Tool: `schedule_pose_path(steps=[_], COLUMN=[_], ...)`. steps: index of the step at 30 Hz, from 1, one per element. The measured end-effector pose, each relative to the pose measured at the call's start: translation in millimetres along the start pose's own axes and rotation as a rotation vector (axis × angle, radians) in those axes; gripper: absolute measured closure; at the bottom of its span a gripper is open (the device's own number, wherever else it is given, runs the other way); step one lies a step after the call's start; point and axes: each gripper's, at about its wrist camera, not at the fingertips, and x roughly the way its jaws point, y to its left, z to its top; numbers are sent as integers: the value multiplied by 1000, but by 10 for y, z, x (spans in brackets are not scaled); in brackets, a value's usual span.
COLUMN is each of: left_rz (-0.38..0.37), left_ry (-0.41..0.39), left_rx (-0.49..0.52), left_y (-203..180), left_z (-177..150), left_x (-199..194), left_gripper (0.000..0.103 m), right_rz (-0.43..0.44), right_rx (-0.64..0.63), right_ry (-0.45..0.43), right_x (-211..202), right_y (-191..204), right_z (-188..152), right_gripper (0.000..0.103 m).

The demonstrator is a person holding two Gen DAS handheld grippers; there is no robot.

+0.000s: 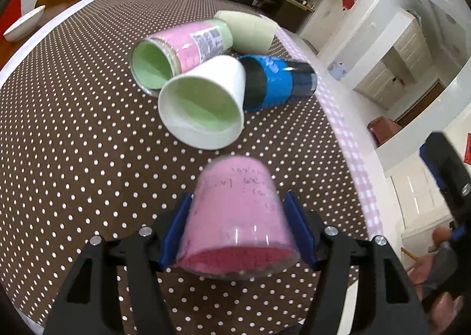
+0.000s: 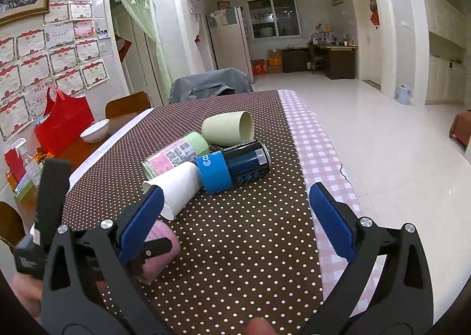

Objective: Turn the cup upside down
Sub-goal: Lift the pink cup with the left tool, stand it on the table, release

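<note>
My left gripper [image 1: 238, 229] is shut on a pink cup [image 1: 235, 217], its blue pads on both sides. The cup is tilted with its closed base pointing away and its wide mouth toward the camera, just above the dotted brown tablecloth [image 1: 73, 129]. In the right wrist view the same pink cup [image 2: 160, 252] shows at lower left, partly hidden behind my right gripper's left finger. My right gripper [image 2: 235, 211] is open and empty, held above the table near its right side.
Several cups lie on their sides in a cluster: a white cup with green inside [image 1: 206, 102], a pink-and-green cup [image 1: 176, 52], a blue-and-black cup [image 1: 276, 82], a pale green cup [image 1: 250, 30]. A pink checked border [image 2: 312, 152] runs along the table's right edge. A white bowl [image 2: 94, 130] and red bag [image 2: 63, 124] stand left.
</note>
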Motion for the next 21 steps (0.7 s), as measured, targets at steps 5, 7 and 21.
schedule_pose_path(steps=[5, 7, 21], left_rz=[74, 91, 232], left_ry=[-33, -53, -224], left_rx=[60, 78, 157], left_y=[-132, -156, -91], left_z=[-109, -151, -328], left_x=[-54, -126, -849], left_gripper=[20, 18, 14], right_rz=[12, 19, 98], right_rx=[6, 4, 22], right_ry=[9, 14, 45], right_x=[13, 22, 41], right_y=[8, 36, 189], right_z=[-4, -4, 46], right_gripper=[6, 6, 6])
